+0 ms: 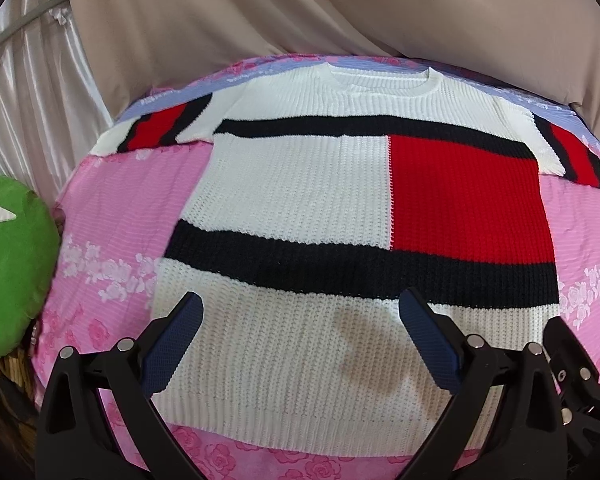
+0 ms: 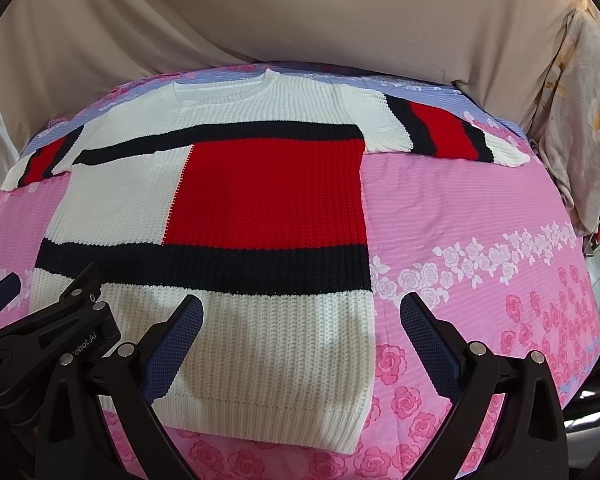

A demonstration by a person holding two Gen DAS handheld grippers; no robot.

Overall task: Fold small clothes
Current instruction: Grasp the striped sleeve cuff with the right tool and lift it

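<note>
A knitted sweater (image 1: 300,200), white with black bands and a red block, lies flat and spread out on a pink floral bedsheet (image 1: 112,208), neck away from me, both short sleeves out to the sides. It also shows in the right wrist view (image 2: 260,184). My left gripper (image 1: 300,332) is open and empty above the sweater's white hem. My right gripper (image 2: 300,332) is open and empty above the hem's right corner and the bedsheet (image 2: 480,208). The left gripper (image 2: 36,332) shows at the lower left of the right wrist view.
A green plush cushion (image 1: 12,264) lies at the bed's left edge. Beige fabric (image 1: 300,8) hangs behind the bed, with a white satin curtain (image 1: 32,88) at the left. A pale floral cloth (image 2: 580,120) hangs at the right.
</note>
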